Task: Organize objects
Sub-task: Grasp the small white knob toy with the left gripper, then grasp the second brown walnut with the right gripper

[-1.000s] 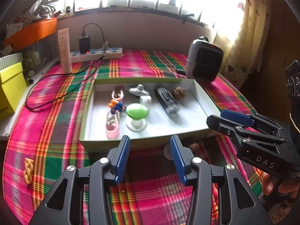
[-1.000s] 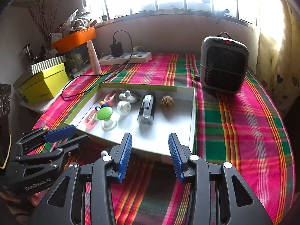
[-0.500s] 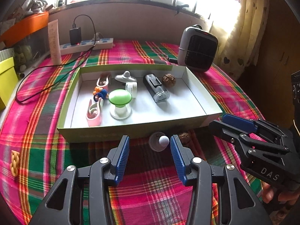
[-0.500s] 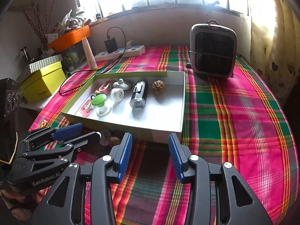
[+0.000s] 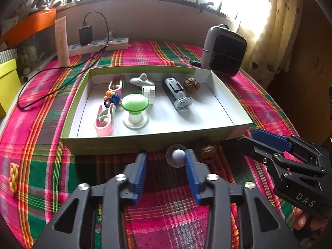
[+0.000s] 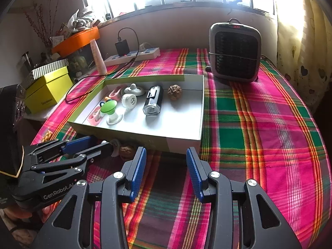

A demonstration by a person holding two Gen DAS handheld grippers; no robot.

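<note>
A shallow green-and-white box (image 5: 145,143) (image 6: 186,141) sits on the plaid cloth. It holds pink clips, a green mushroom-shaped piece (image 5: 134,104), a black device (image 5: 176,95) and a walnut (image 5: 191,85). In front of the box lie a small white knob (image 5: 178,156) and a second walnut (image 5: 207,151) (image 6: 127,150). My left gripper (image 5: 166,157) is open, its right finger beside the knob. My right gripper (image 6: 166,155) is open and empty over the cloth, right of the walnut.
A grey heater (image 6: 234,51) stands at the back right. A power strip (image 5: 97,44) with a charger and cable lies at the back left, beside a tall tube (image 5: 61,41). A yellow box (image 6: 47,89) stands left. A braided yellow piece (image 5: 12,177) lies on the cloth.
Both grippers have drawn back from the box and lifted, so the knob and walnut in front of it have come into view. Both stay open.
</note>
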